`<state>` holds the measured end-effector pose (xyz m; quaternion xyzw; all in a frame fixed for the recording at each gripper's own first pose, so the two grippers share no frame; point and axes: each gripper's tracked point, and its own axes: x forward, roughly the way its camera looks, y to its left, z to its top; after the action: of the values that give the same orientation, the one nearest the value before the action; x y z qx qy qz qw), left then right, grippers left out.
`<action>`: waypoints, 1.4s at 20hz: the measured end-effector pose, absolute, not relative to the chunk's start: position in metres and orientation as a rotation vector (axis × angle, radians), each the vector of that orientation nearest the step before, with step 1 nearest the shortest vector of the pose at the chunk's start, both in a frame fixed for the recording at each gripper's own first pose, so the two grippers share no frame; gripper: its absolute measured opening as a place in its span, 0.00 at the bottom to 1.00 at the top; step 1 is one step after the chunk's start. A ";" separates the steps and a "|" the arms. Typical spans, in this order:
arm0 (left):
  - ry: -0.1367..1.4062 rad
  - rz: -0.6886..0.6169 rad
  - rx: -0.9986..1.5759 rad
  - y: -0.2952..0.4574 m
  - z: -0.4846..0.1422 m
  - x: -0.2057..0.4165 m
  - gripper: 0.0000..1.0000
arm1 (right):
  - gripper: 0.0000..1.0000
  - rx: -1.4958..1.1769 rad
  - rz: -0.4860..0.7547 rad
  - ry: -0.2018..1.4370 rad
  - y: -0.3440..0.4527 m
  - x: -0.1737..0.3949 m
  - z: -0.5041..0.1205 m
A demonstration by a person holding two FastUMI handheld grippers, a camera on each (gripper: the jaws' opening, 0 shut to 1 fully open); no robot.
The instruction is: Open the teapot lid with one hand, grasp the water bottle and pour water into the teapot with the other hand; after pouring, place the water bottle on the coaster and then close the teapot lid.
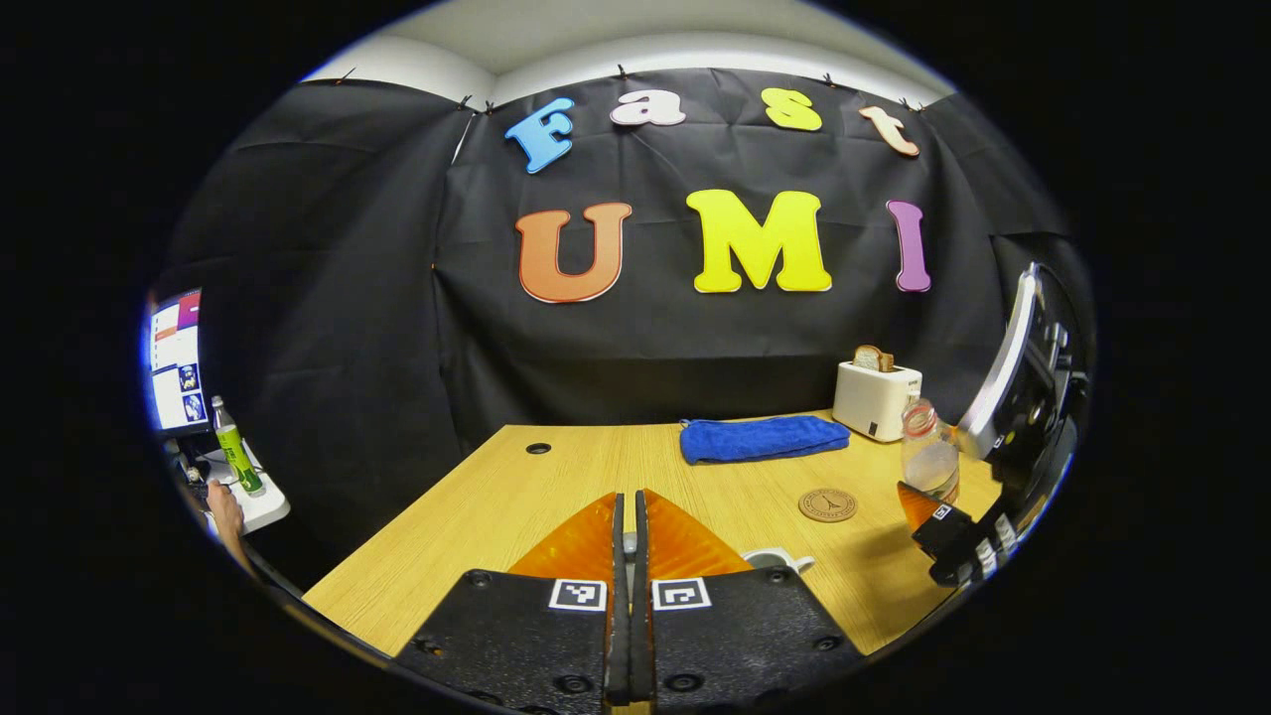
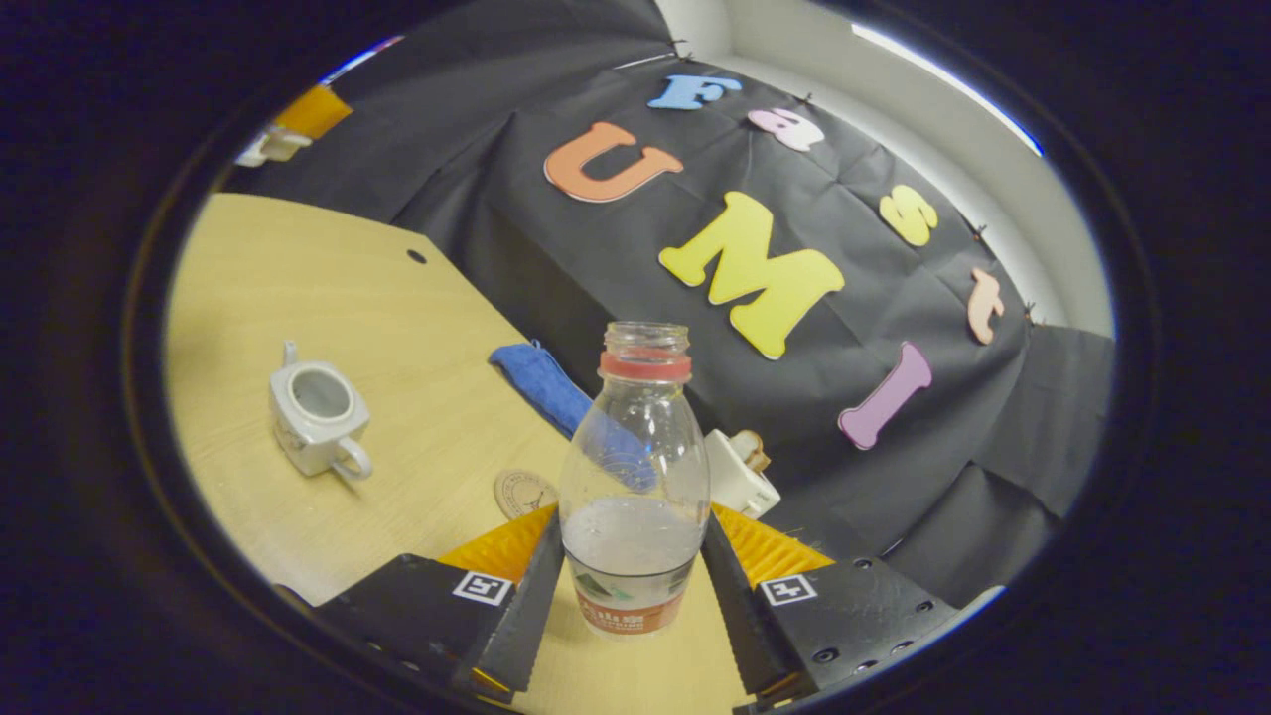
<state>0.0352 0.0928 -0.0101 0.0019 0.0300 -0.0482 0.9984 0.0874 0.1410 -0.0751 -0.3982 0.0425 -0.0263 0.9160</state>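
- Water bottle (image 2: 635, 477), uncapped and roughly a third full, stands upright between the two fingers of the right claw (image 2: 635, 581), which press its lower sides just above the label; the tilted view makes it hard to tell whether its base touches the bench (image 2: 258, 258).
- Teapot (image 2: 316, 409), white, sits lidless on the wooden bench in the right gripper view, its mouth open and its handle turned toward the camera, well apart from the bottle.
- Left claw (image 1: 628, 541) has its fingers drawn almost together around a small pale object at their tips, likely the lid's knob, though too little shows to be sure; the teapot's rim and spout (image 1: 779, 560) peek out just beside it.
- Coaster (image 1: 827, 504), a round cork disc, lies bare on the bench between the teapot and the bottle (image 1: 930, 452).
- Blue cloth (image 1: 763, 438) lies folded toward the back of the bench, near a white toaster (image 1: 876, 399) with a slice of bread (image 1: 873, 357) in its slot.
- Off the bench's left edge, a person's hand (image 1: 226, 516) rests by a green-labelled bottle (image 1: 235, 447) and a monitor (image 1: 176, 359).
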 end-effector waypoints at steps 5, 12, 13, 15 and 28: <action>0.060 -0.085 -0.007 0.103 -0.010 0.036 0.03 | 0.77 -1.035 -0.056 0.076 0.159 0.088 -0.090; 0.070 -0.079 -0.022 0.113 -0.012 0.035 0.03 | 0.75 -1.311 -0.083 0.004 0.176 0.090 -0.096; 0.070 -0.080 -0.021 0.112 -0.011 0.035 0.03 | 0.77 -1.351 -0.088 -0.007 0.177 0.090 -0.095; 0.069 -0.082 -0.018 0.111 -0.011 0.035 0.03 | 0.75 -1.426 -0.097 -0.034 0.181 0.089 -0.091; 0.076 -0.065 -0.012 0.117 -0.013 0.035 0.03 | 0.75 -1.723 -0.111 -0.104 0.194 0.098 -0.088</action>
<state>0.0347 0.1166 -0.0125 -0.0059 0.0378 -0.0327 0.9987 0.0979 0.1939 -0.0882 -0.7582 -0.0458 -0.0490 0.6486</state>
